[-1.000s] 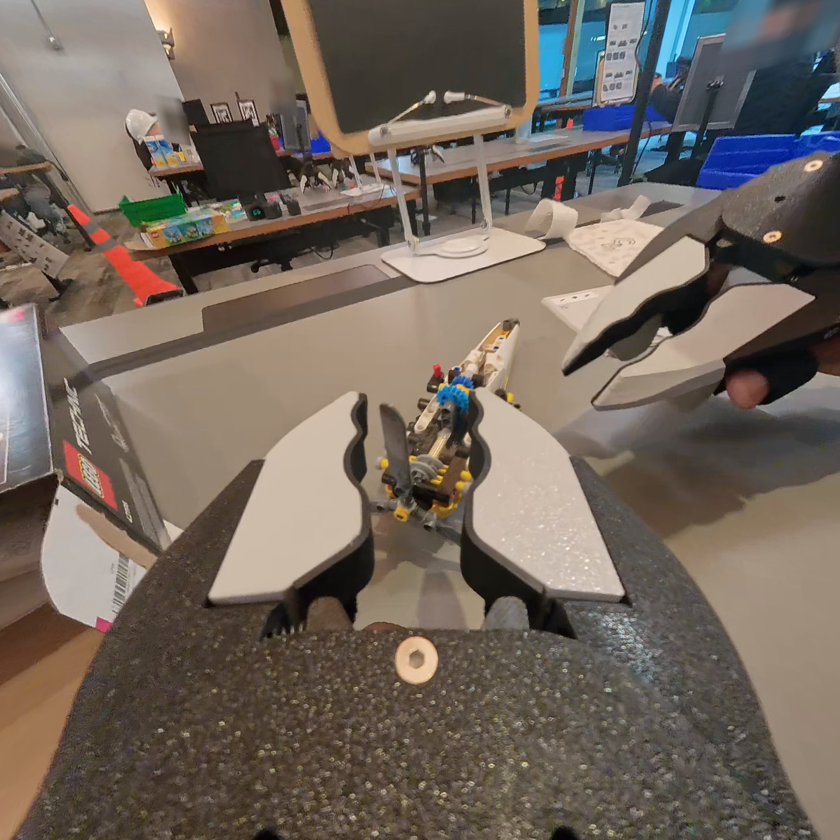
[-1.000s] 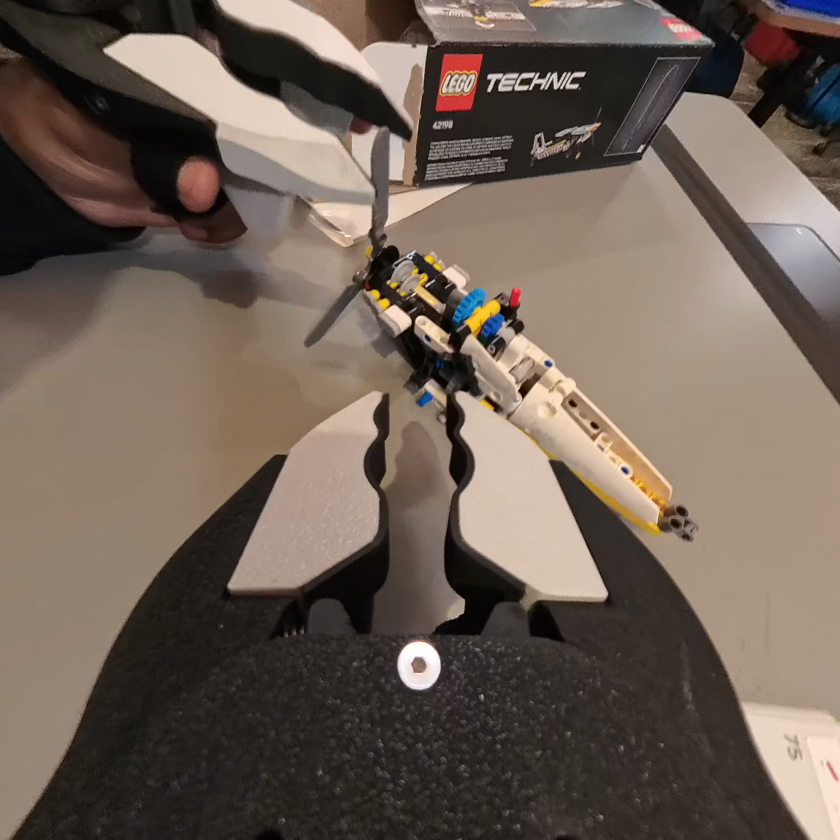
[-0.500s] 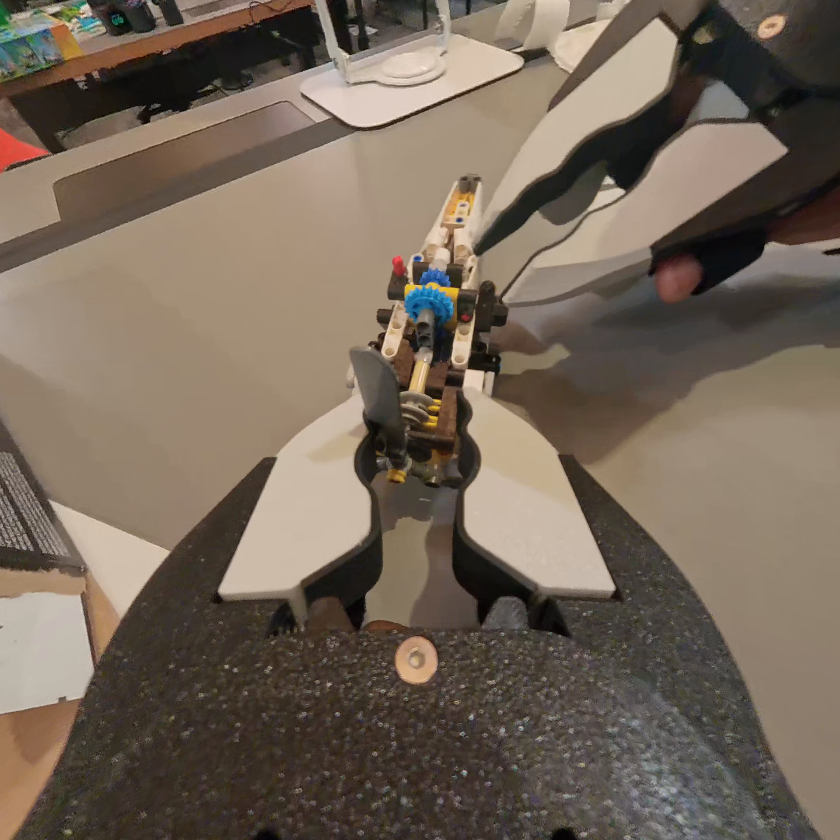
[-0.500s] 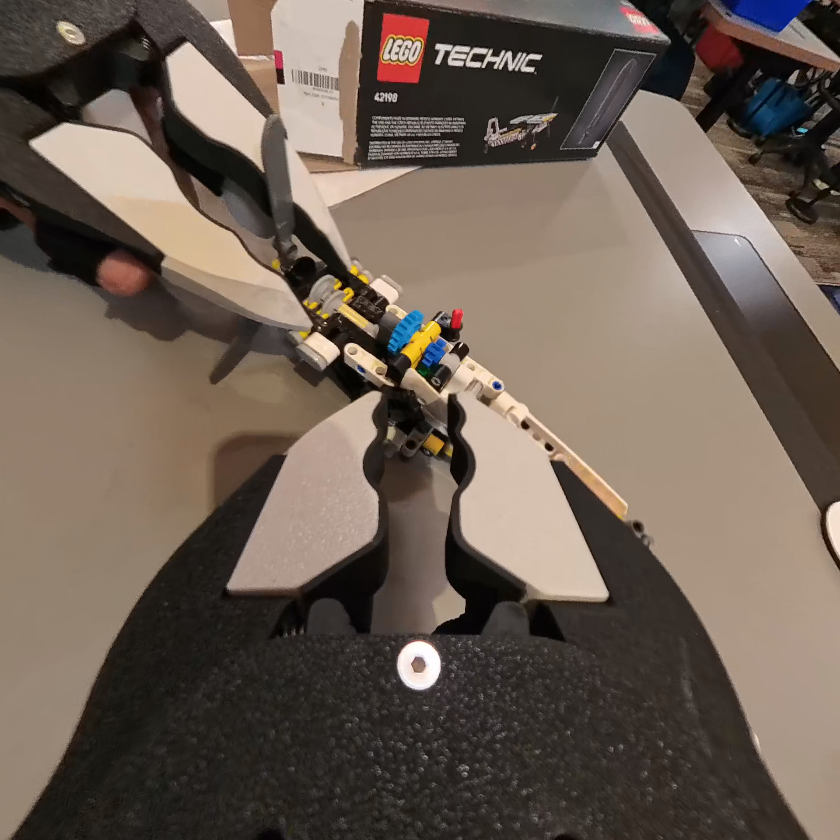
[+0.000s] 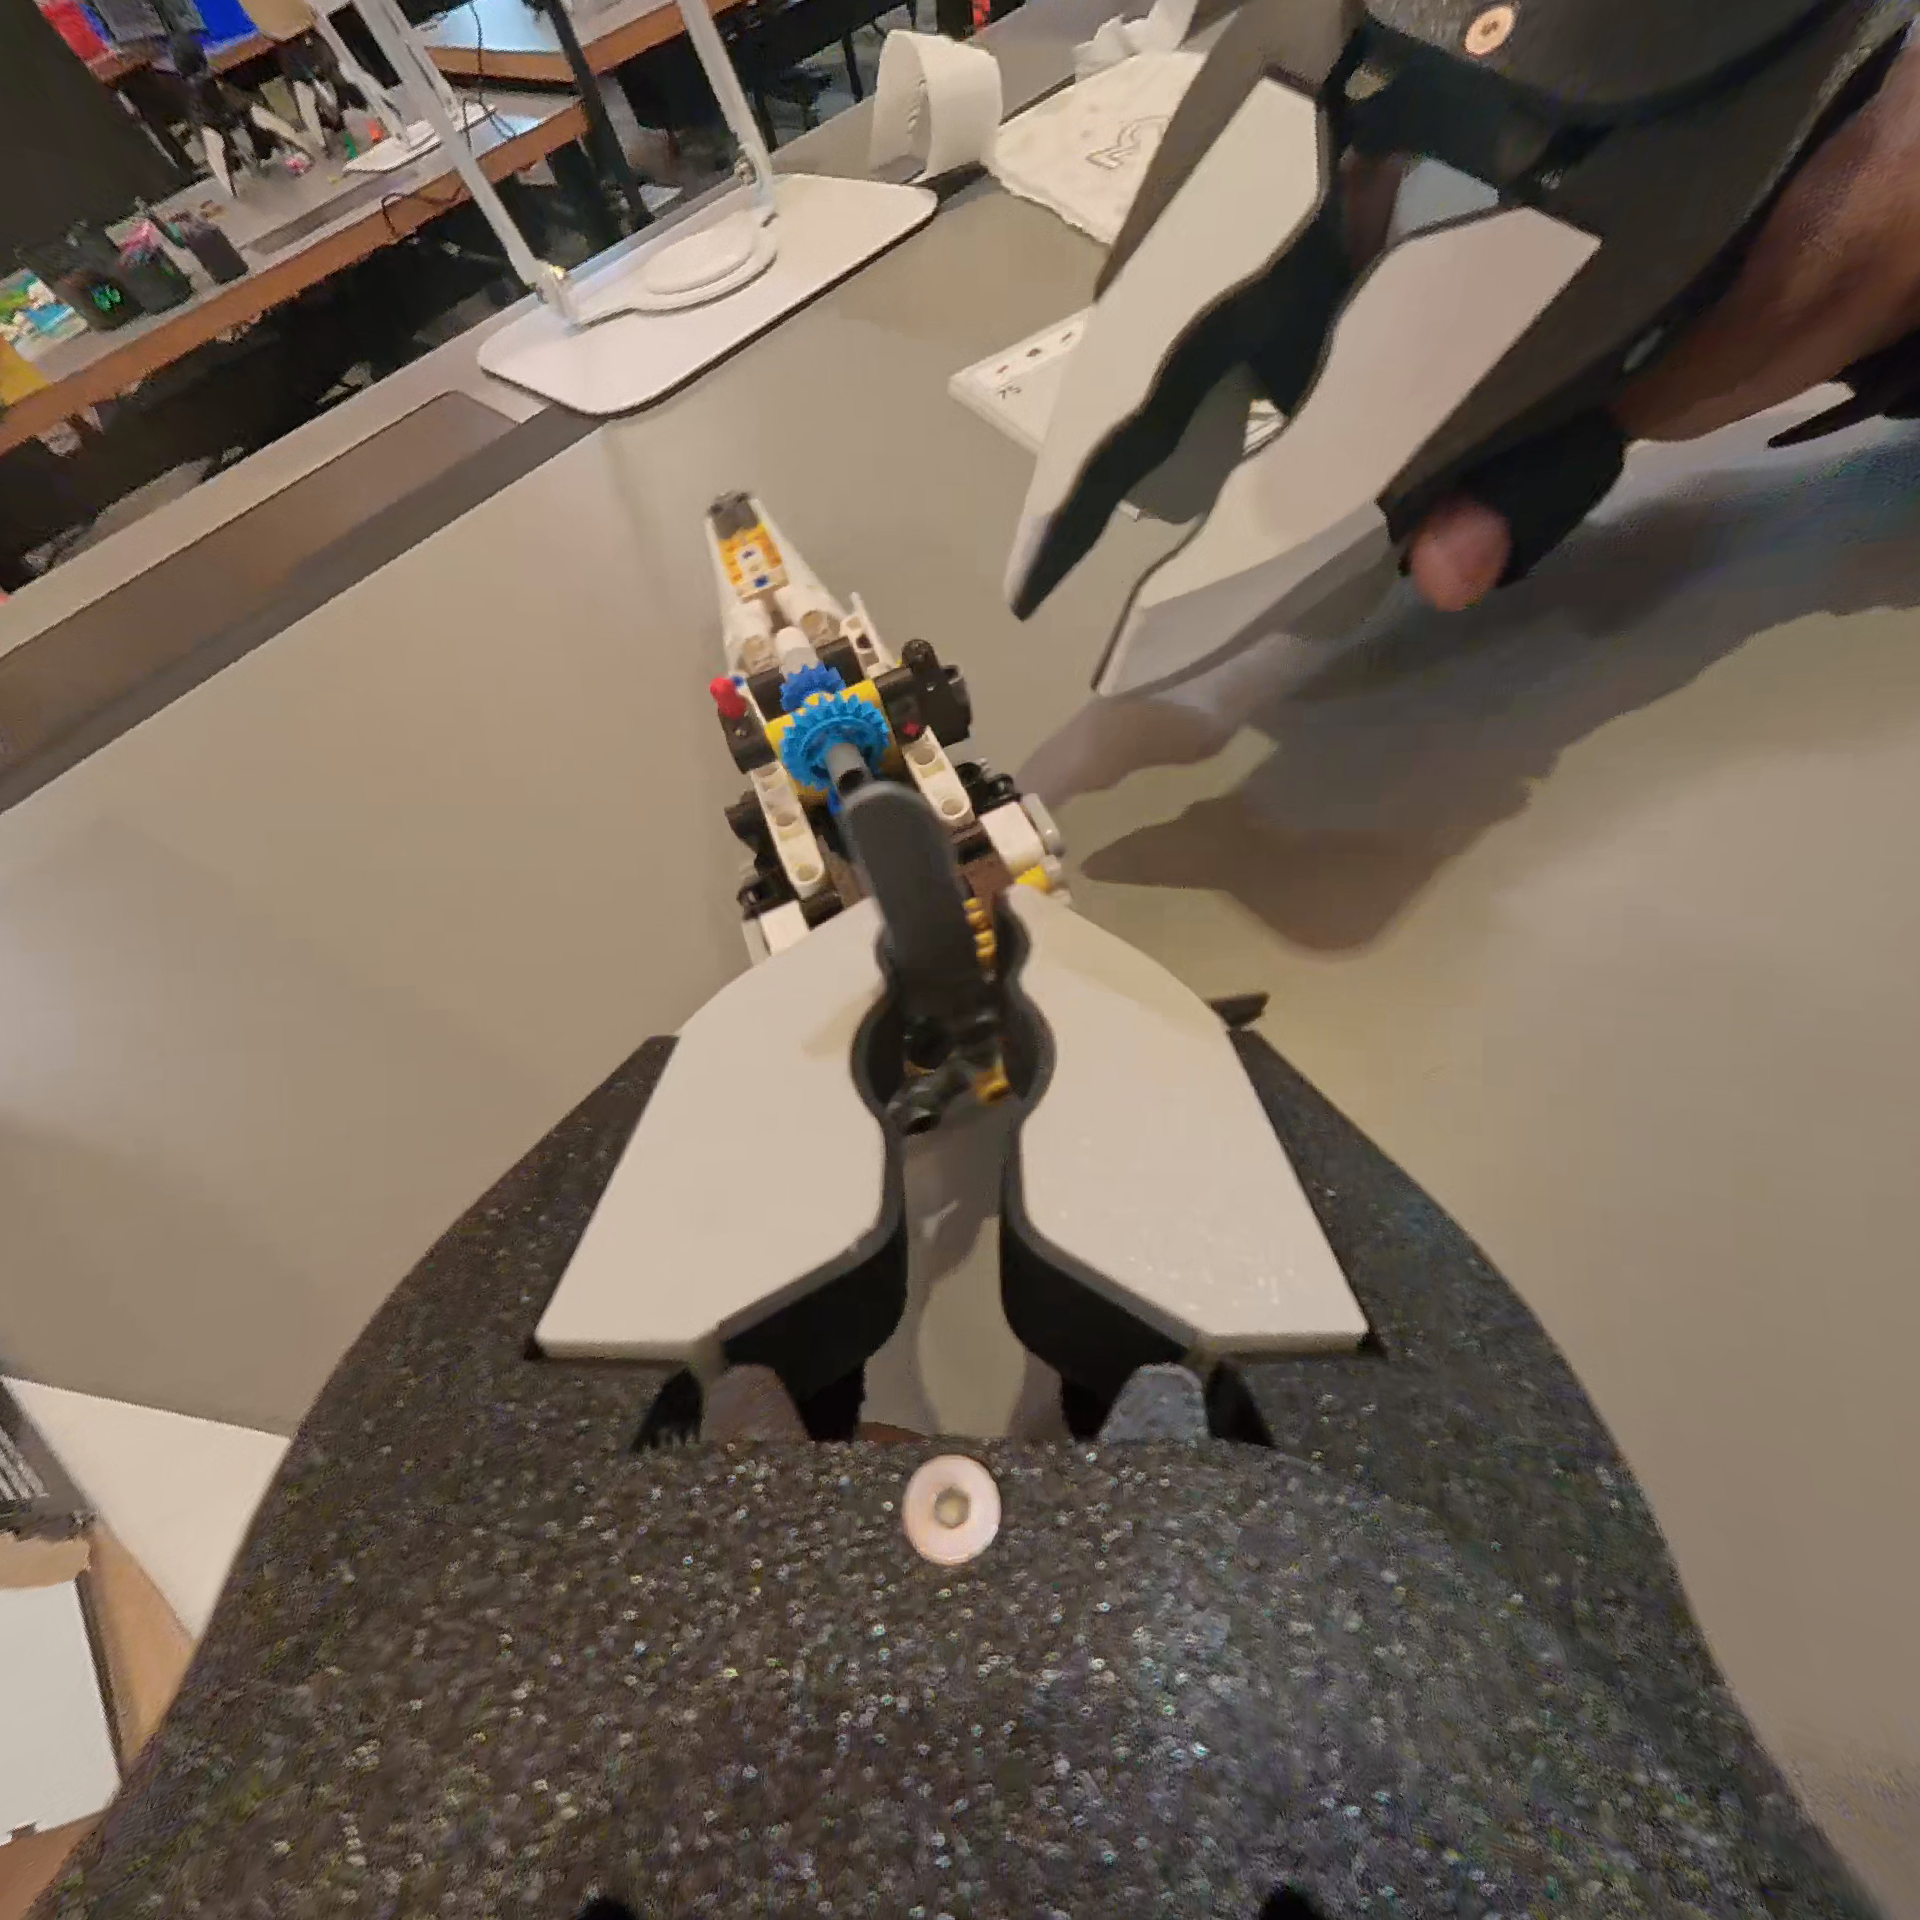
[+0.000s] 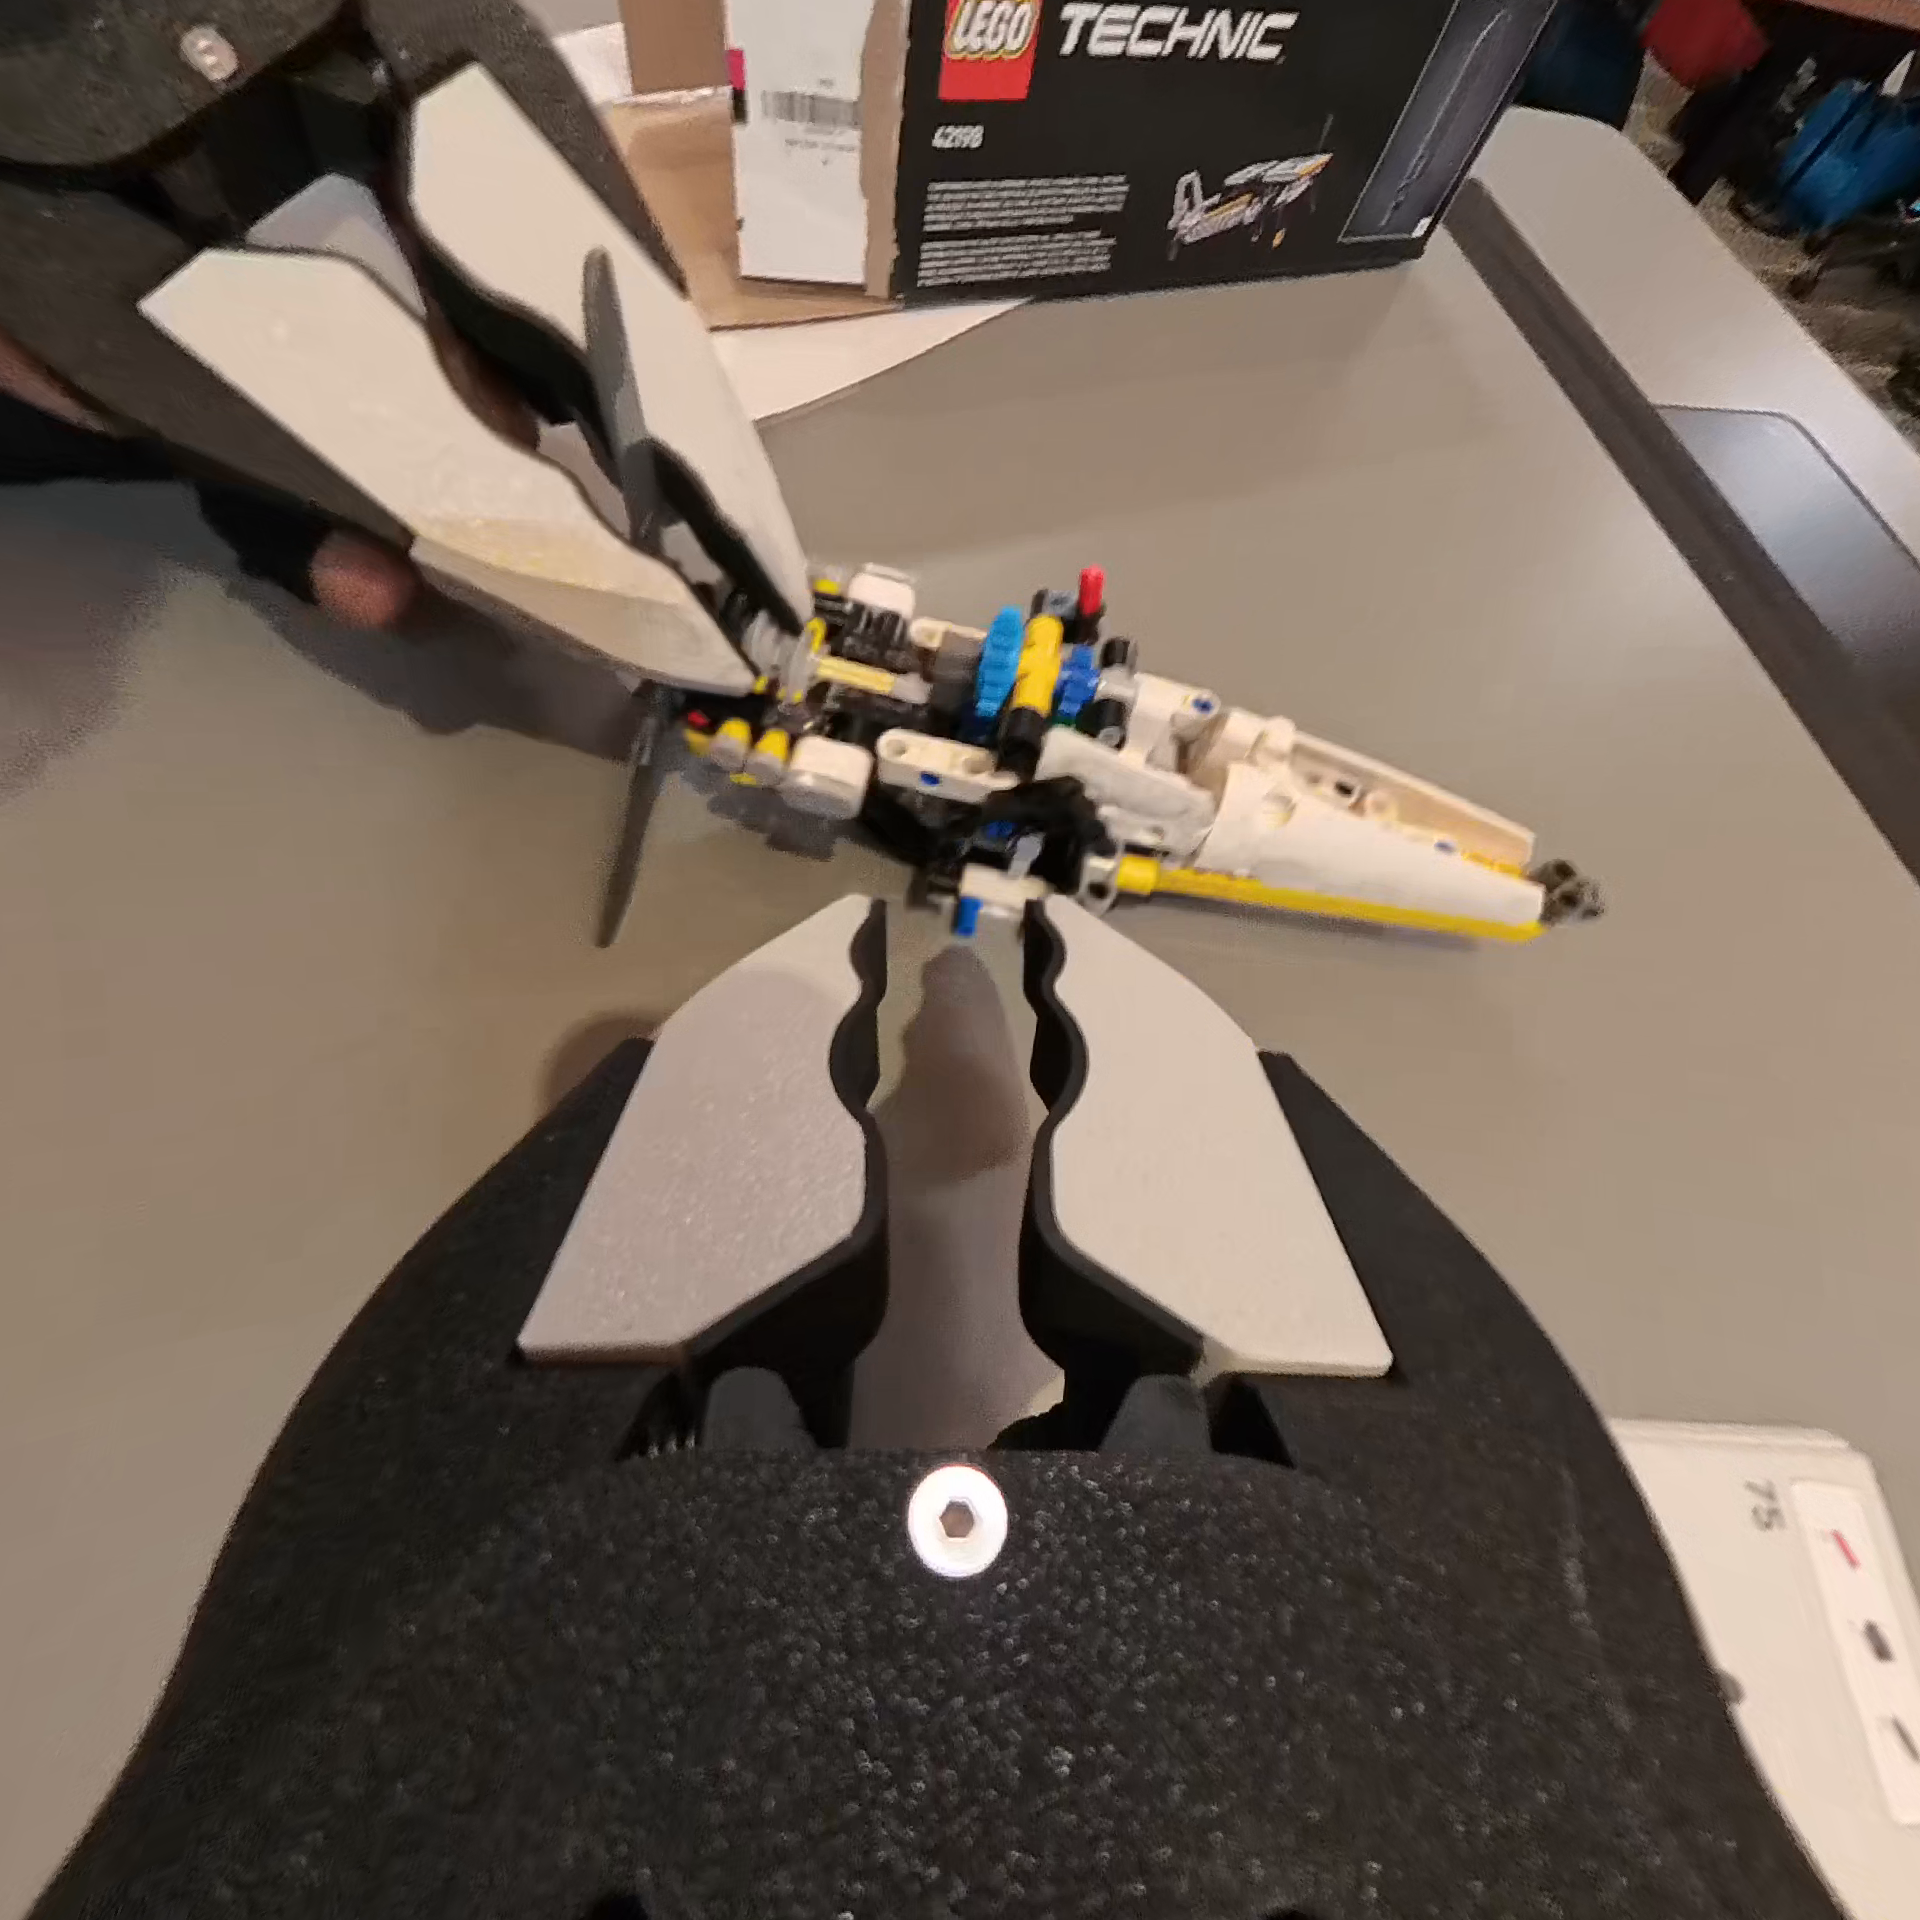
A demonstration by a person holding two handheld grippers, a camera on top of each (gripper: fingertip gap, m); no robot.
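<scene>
A toy plane built of white, yellow, black and blue bricks [image 5: 821,727] lies on the grey table [image 5: 364,935]. My left gripper [image 5: 951,935] is shut on its nose, at the propeller hub. The dark grey propeller blade [image 5: 904,883] sticks up between the fingers. The right wrist view shows the same grip [image 6: 769,644], with the plane [image 6: 1143,769] lying across in front of me. My right gripper [image 6: 951,914] is open and empty. Its fingertips stand just short of a small white and blue stub on the plane's side. In the left wrist view it [image 5: 1065,639] hovers to the right of the plane.
A black toy box [image 6: 1195,145] stands at the table's far side with cardboard beside it. A white lamp base [image 5: 707,291] and paper sheets [image 5: 1081,166] lie beyond the plane. A white card [image 6: 1829,1621] lies near my right gripper. A dark strip [image 6: 1662,416] runs along the table's right side. My hands' fingertips stand some 6 cm from each other.
My left gripper has moved onto the plane's nose and closed on it. My right gripper has drawn back from the plane's side, which it straddled half a second ago. The plane has swung round.
</scene>
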